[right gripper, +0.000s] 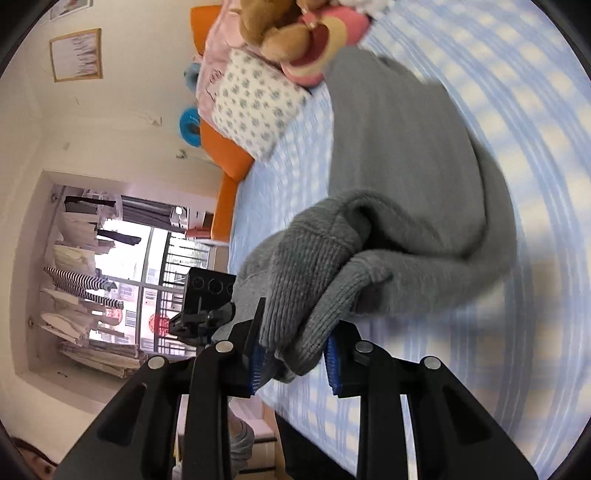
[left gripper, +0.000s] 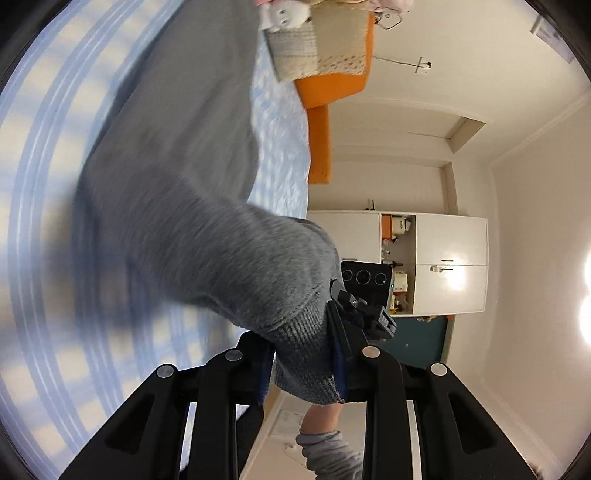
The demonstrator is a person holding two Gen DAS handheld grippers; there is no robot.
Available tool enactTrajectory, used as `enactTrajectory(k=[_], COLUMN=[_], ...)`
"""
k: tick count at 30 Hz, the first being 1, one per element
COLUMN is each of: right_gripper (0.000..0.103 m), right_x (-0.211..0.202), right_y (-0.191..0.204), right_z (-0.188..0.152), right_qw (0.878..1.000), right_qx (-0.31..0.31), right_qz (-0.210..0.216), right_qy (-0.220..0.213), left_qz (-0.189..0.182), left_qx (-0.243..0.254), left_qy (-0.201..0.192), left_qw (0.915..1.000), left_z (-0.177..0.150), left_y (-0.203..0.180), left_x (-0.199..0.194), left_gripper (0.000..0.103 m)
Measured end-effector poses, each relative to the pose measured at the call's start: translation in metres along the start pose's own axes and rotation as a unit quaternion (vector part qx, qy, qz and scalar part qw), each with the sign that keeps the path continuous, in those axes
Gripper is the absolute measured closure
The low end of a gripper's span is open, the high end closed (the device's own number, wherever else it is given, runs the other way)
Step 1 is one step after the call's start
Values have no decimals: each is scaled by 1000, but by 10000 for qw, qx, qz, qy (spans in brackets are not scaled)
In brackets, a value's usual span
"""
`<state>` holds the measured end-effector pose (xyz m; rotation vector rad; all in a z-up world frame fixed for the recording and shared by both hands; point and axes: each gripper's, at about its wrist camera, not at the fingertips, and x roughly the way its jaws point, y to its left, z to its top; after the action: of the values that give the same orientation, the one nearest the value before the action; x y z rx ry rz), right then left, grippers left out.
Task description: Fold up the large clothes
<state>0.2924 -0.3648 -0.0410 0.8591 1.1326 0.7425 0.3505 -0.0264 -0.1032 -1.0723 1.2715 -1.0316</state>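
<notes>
A large grey knit sweater [left gripper: 177, 155] lies spread on a bed with a blue-and-white checked sheet [left gripper: 40, 206]. My left gripper [left gripper: 303, 365] is shut on the sweater's ribbed hem, which is lifted off the bed. In the right wrist view the same grey sweater [right gripper: 399, 155] bunches toward the camera, and my right gripper [right gripper: 295, 354] is shut on another ribbed edge [right gripper: 295, 291], raised above the checked sheet [right gripper: 535, 184]. The other gripper [left gripper: 365, 306] shows just beyond the held cloth in the left wrist view, and likewise the other gripper [right gripper: 207, 314] in the right one.
Pillows, an orange headboard [left gripper: 325, 96] and plush toys [right gripper: 280, 33] sit at the head of the bed. A white cabinet [left gripper: 447, 258] stands by the wall. A window with hanging clothes [right gripper: 92, 266] is on the other side. A person's grey sleeve [left gripper: 328, 450] is below.
</notes>
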Motion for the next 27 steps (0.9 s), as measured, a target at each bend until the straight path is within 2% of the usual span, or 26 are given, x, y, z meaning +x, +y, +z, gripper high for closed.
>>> enactTrajectory(k=[3,6,9,14,17,22,25,27], right_gripper=[76,77,77,77,77,74,56,31], right_x=[4,8,23,57,78,95,93,86], right_y=[12,9,-3,-34,-63,-89,-80,-66], right_z=[44,83,121,176,199,211,215,216], right_qw=[9998,9997,9992,9976,9954,9924,9934,9945], right_qx=[-80,13,195,556,872,1138,1055,910], right_qz=[-89,-126,-200,-272,-290,-276,-269,-316], right_qy=[-144,-226,-269,-316,-277,-367,-361,-407], left_qz=[140,237,285,271,150,37,271,565], left_qx=[114,8,-249,-901,-1366,-1526,-1343,-1061], left_qy=[-82,-106,-178,-408,-536,-630,-554,-566], left_qw=[9998,9997,9991,9947,9891,9863,9890,9911], left_z=[41,80,116,175,197,208,209,208], left_y=[-19,-18,-5,37,76,104,91,68], left_x=[-2,-3,3,9,12,22,21,19], left_gripper=[73,73,73,73,72,72,69,59])
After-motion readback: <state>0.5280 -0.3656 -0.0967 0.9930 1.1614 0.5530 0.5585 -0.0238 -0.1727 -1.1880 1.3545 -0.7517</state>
